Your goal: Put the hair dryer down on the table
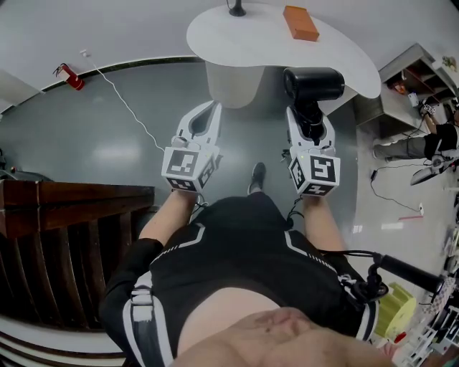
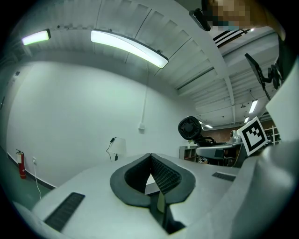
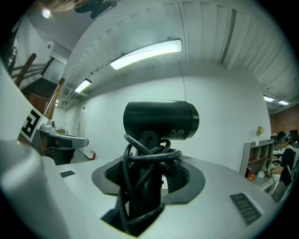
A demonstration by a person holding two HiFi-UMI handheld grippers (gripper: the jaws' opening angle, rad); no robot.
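Hair dryer (image 3: pixel 161 120) handle hidden under wrapped cord (image 3: pixel 155 156).

R gripper (image 1: pixel 310 115): hair dryer (image 1: pixel 313 84) in fingers, by table (image 1: pixel 244 36) edge; box (image 1: pixel 300 23) on table; L gripper (image 1: pixel 213 109) left.

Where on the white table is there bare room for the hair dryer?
The table's left and near part, below the black object and left of the orange box, is bare. Only the far edge, around those two, is taken.

The white table (image 1: pixel 244 43) is lying wide open across its near half, while an orange box (image 1: pixel 300 23) and a dark stand base (image 1: pixel 236 8) are sitting toward the far side. Grey floor (image 1: pixel 129 129) is stretching clear in front.
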